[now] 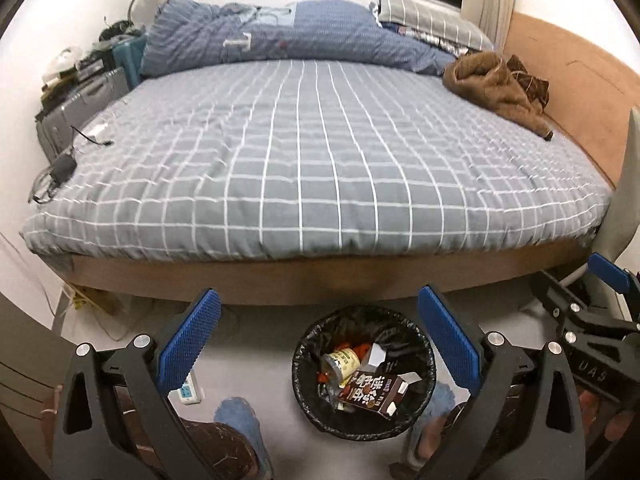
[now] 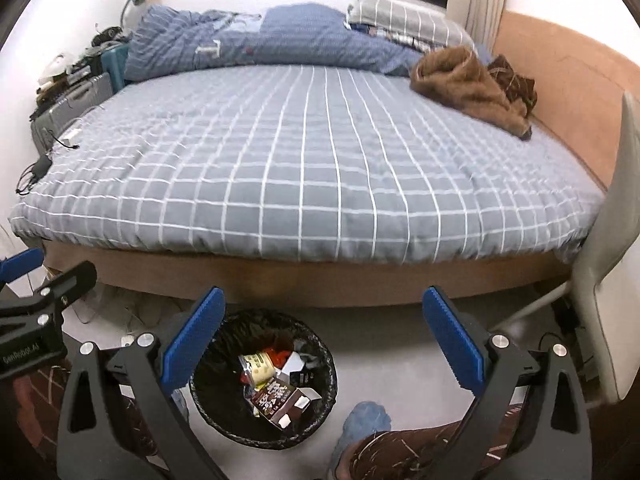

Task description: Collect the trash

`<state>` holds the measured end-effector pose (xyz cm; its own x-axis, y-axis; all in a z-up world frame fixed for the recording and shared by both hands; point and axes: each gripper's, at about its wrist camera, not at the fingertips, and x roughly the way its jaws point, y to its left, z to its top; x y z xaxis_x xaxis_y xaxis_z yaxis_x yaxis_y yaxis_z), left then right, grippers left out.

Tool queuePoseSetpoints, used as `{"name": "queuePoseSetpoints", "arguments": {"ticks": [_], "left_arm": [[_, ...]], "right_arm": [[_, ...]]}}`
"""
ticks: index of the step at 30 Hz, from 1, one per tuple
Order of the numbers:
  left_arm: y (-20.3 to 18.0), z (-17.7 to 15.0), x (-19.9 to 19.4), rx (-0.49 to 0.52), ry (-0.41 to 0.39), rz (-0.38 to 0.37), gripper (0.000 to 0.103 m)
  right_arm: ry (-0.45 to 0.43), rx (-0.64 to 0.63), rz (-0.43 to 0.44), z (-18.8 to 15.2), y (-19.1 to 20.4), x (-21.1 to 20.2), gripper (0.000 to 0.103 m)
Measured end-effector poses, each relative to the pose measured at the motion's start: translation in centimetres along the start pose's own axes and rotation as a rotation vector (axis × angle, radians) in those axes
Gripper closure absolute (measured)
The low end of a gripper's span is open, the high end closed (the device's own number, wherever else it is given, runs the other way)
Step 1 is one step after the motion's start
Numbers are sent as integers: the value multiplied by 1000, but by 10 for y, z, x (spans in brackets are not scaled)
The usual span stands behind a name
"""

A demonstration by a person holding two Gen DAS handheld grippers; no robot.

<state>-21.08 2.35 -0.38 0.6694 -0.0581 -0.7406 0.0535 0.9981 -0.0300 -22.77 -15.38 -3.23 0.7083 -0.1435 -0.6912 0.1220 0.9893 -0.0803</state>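
Left tool: (image 1: pixel 318 344) jaws wide apart, holding nothing, hovering over the floor at the near edge of the bed.
Right tool: (image 2: pixel 324 346) also spread wide and empty; it sits just right of the left one.
Trash bin: (image 1: pixel 420 340) black-lined, on the floor below and between the two tools, slightly nearer the left tool's centre line.
Contents: brown carton (image 1: pixel 378 394) lying on top, a pale cup (image 1: pixel 342 362) beside it.
Bed: (image 1: pixel 320 152) no clear loose trash visible on the checked cover; only a brown garment (image 1: pixel 496 84) far right and cables (image 1: pixel 60 168) at the left edge.
Open room: bare floor around the bin; a pale chair (image 2: pixel 608 248) crowds the right side.
Judgement: collecting looks nearly finished.
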Motion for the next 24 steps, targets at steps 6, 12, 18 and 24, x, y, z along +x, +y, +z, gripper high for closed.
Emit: {"name": "queuePoseSetpoints", "arguments": {"ticks": [6,12,18,24], "left_arm": [[8,-2,-31,-10,-33,-6,6],[13,-2,-48,-16,-46,-1,6],[11,-3,-52,-18,-53,-1,6],[14,-2,-52,-22,-53,-2,6]], "right_arm": [[-43,5,5,3,1,-31,8],[-58,26,8,6,-1,-45,8],[-63,33,10,6,-4,-49,8],[-64,36,11,7,-4,-49,8]]}}
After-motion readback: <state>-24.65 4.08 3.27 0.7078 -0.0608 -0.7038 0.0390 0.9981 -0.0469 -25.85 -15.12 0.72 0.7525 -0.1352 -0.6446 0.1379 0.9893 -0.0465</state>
